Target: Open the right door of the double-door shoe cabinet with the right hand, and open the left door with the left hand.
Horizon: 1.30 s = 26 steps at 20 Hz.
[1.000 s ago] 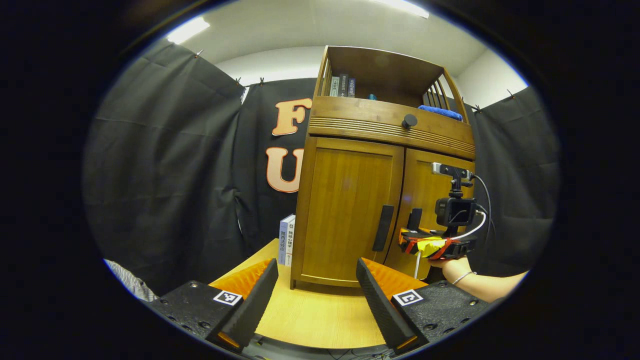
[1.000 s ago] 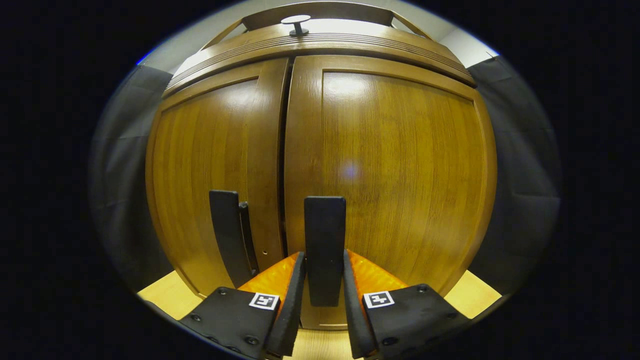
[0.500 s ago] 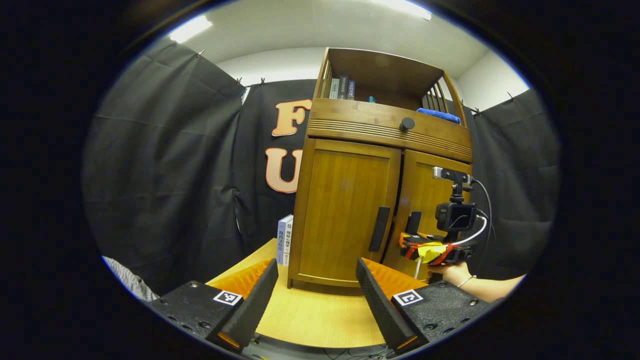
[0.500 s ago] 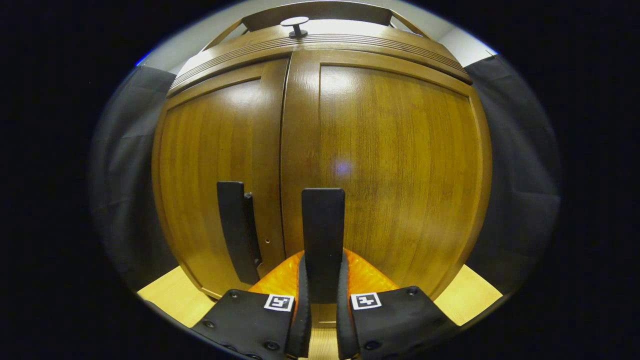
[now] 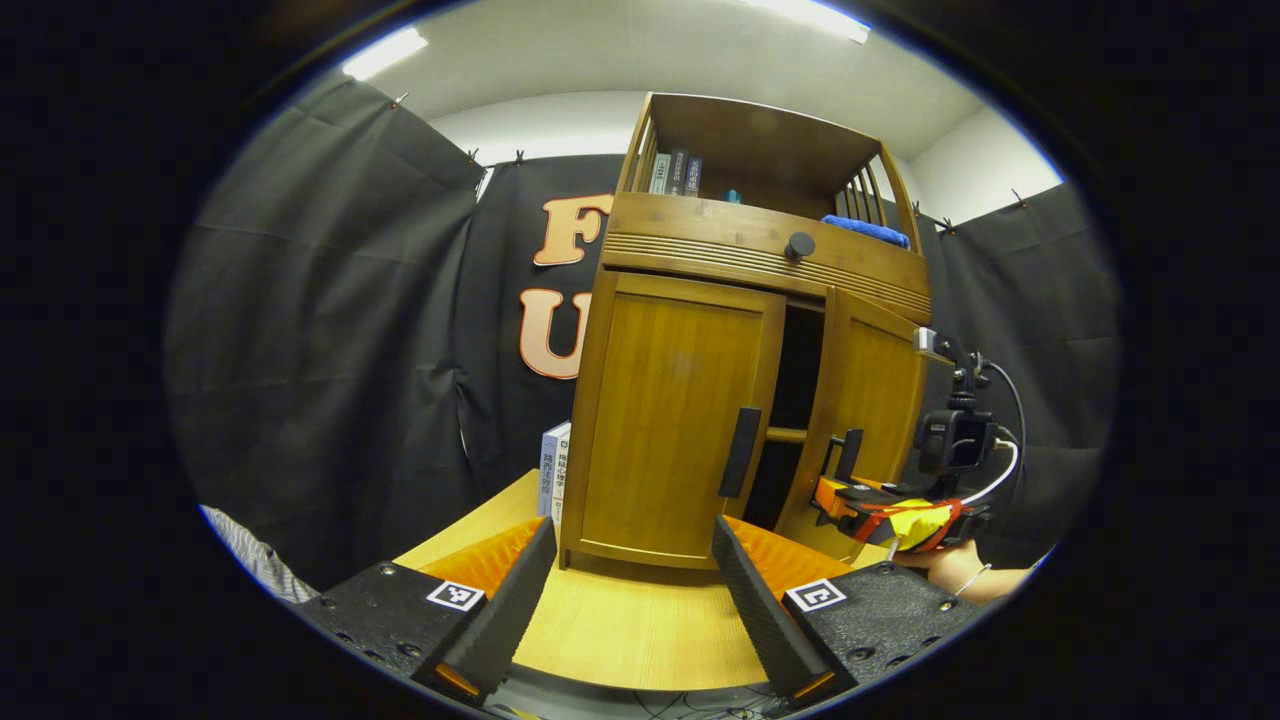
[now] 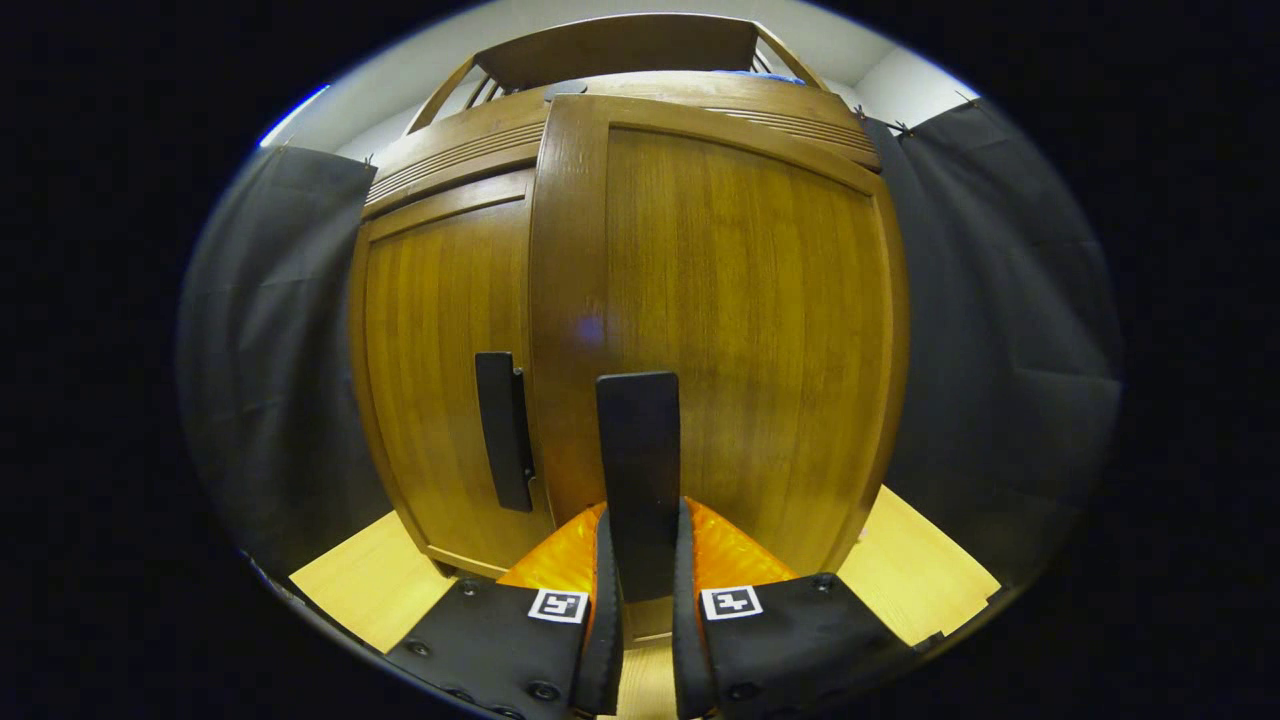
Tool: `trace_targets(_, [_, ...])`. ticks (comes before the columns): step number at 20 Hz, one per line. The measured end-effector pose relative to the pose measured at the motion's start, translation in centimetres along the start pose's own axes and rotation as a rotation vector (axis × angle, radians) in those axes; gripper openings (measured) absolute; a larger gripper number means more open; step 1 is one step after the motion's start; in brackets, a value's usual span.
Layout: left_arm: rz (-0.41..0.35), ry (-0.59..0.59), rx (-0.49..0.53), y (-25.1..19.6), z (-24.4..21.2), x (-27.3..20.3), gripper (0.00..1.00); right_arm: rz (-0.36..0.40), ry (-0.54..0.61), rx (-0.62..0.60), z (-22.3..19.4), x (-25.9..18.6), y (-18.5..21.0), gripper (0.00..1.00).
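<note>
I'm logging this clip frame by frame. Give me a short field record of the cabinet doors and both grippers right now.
right door: partly open, dark gap beside it
right door handle: clamped between both fingers
right gripper: shut on the handle
left door: closed
left door handle: untouched
left gripper: open, holding nothing, short of the cabinet
table: carries the cabinet
</note>
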State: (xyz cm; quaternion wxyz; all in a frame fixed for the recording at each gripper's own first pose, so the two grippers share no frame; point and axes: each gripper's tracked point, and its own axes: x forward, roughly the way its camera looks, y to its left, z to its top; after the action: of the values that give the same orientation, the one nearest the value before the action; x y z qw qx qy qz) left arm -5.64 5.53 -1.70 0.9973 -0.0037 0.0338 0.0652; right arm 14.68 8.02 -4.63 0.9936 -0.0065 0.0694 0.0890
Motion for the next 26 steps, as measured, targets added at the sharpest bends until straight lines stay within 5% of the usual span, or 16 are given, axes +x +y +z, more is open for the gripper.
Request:
trace_targets(15, [-0.085, 0.007, 0.006, -1.9, 0.0, 3.4, 0.92, -0.015, 0.023, 0.024, -0.6, -7.1, -4.7, 0.24])
trace_targets(18, [-0.103, 0.014, 0.011, -1.7, -0.4, 4.5, 0.95, -0.031, 0.029, 0.041, -0.5, -9.0, -6.3, 0.31])
trace_targets(19, [-0.110, 0.015, 0.011, -1.8, -0.5, 4.8, 0.95, -0.039, 0.033, 0.030, -0.7, -9.2, -6.8, 0.17])
trace_targets(26, [-0.159, 0.026, 0.017, -2.6, -0.7, 7.1, 0.95, -0.118, 0.036, 0.008, -0.9, -12.1, -10.9, 0.15])
